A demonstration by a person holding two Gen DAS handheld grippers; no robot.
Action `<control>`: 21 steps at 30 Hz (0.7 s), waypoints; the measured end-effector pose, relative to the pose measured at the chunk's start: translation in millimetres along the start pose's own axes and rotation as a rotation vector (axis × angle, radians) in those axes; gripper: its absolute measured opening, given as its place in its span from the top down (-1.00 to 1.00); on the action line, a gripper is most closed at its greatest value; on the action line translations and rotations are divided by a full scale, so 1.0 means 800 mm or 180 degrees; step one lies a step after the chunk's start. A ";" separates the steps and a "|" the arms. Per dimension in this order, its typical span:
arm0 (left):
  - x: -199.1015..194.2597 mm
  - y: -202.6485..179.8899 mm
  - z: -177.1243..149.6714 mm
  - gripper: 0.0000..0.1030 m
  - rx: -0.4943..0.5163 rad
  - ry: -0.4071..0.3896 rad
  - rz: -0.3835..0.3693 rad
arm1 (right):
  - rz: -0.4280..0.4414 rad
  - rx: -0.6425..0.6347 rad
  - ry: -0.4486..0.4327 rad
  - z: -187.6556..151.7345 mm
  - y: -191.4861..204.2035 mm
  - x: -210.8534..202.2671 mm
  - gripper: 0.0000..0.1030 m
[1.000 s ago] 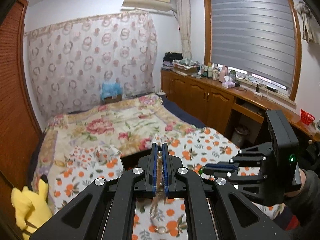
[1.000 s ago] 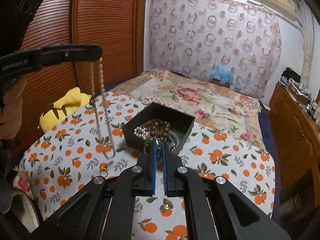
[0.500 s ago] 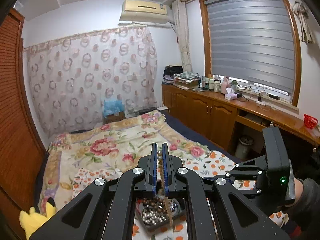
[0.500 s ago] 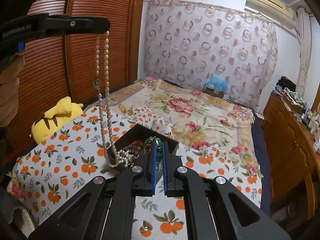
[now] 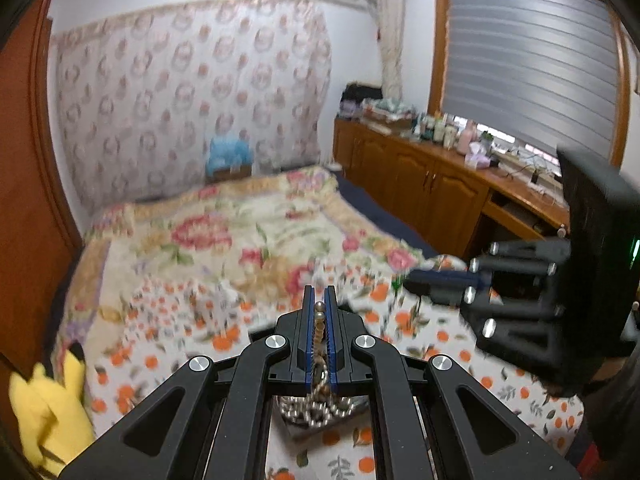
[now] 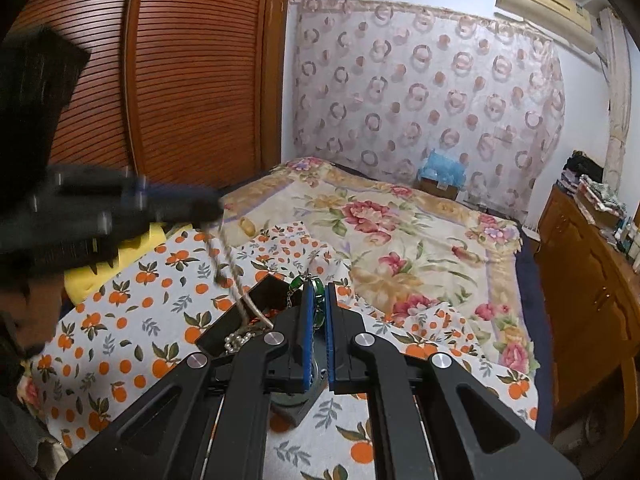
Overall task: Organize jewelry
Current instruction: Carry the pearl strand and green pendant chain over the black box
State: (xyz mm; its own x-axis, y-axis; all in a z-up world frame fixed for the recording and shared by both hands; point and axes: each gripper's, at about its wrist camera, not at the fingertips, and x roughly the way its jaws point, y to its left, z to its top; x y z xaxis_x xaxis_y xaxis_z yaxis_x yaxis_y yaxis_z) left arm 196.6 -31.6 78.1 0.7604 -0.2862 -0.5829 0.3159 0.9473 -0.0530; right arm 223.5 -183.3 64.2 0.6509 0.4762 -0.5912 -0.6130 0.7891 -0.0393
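My left gripper (image 5: 319, 300) is shut on a pearl necklace (image 5: 319, 322). The strand hangs down into a black jewelry box (image 6: 258, 290) on the orange-print cloth; its pearls (image 5: 316, 410) pile up in the box below my fingers. In the right wrist view the left gripper (image 6: 212, 202) is blurred at the left, with the necklace (image 6: 230, 276) trailing into the box. My right gripper (image 6: 315, 294) is shut on a green bead bracelet (image 6: 316, 284) and hovers over the box's near side. The right gripper (image 5: 408, 276) also shows at the right of the left wrist view.
The box sits on an orange-print cloth (image 6: 120, 344) over a floral bedspread (image 6: 400, 232). A yellow plush toy (image 5: 48, 404) lies at the bed's left edge. Wooden cabinets (image 5: 432, 188) with clutter run along the right wall; a slatted wardrobe (image 6: 192, 80) stands left.
My left gripper has dropped lower with the pearl necklace, and more of the strand now lies in the box. The right gripper has moved closer over the box, still holding the green bracelet.
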 end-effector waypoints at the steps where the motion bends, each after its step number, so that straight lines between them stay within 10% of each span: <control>1: 0.008 0.003 -0.009 0.92 -0.0029 0.0059 0.0000 | 0.0002 0.0005 0.0011 0.000 -0.001 0.005 0.88; 21: 0.086 0.017 -0.102 0.92 -0.0181 0.0609 0.0094 | 0.0142 0.0169 0.0385 -0.022 -0.005 0.103 0.88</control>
State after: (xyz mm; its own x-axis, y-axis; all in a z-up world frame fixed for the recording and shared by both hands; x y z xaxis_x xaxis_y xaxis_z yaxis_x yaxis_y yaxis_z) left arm 206.6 -27.0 -28.9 0.6455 -0.2308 -0.7281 0.2583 0.9630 -0.0762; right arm 271.6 -153.8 1.3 0.5629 0.4635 -0.6843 -0.6134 0.7892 0.0300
